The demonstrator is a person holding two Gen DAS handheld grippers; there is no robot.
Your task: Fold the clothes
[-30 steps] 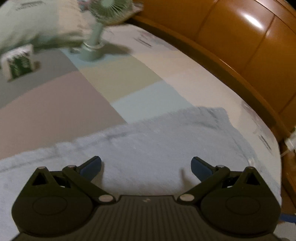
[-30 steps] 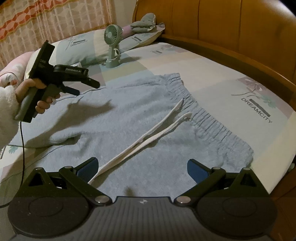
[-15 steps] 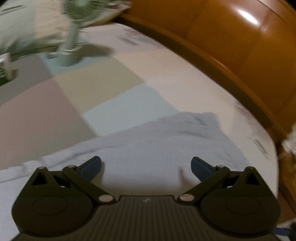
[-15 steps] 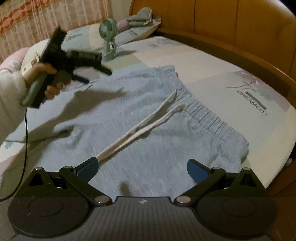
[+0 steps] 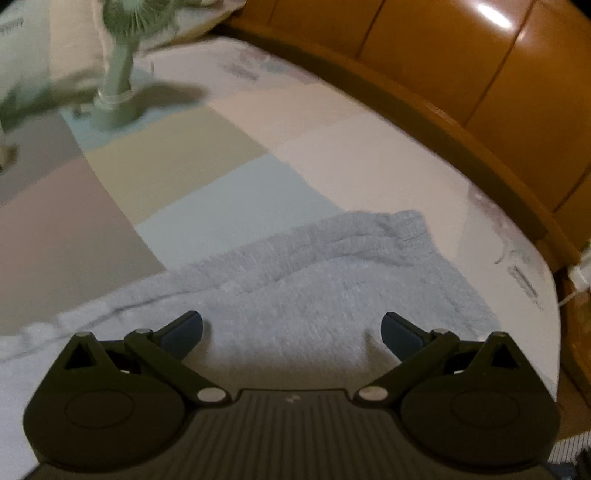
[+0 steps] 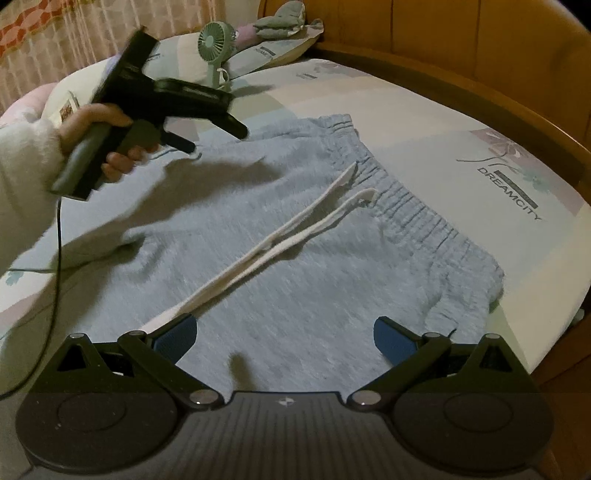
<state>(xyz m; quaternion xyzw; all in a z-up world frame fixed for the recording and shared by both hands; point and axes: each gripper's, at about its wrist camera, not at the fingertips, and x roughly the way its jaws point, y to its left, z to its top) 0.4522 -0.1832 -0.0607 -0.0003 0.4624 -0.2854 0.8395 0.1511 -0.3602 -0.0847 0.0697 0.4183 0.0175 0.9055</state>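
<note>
Light blue fleece pants [image 6: 295,236] lie spread flat on the bed, elastic waistband [image 6: 410,199] toward the right, two white drawstrings [image 6: 280,243] trailing across the cloth. My right gripper [image 6: 284,334] hovers open above the near part of the pants, its left finger close to the drawstring ends. In the right wrist view, my left gripper [image 6: 218,136] is held by a hand [image 6: 99,125] above the far left side of the pants, open and empty. From its own camera, the left gripper [image 5: 291,330] stands open above the pants [image 5: 325,295] near the far waistband corner [image 5: 406,225].
A small green fan [image 6: 216,51] stands on the patchwork sheet [image 5: 177,173] by the pillows [image 6: 273,51]. A curved wooden bed frame [image 5: 461,110] runs along the far and right sides. A cable [image 6: 55,277] hangs from the left gripper. A curtain [image 6: 55,33] hangs behind.
My left gripper has swung right and forward over the pants, toward the far waistband corner. The right gripper has shifted slightly closer over the near cloth. Both stay open.
</note>
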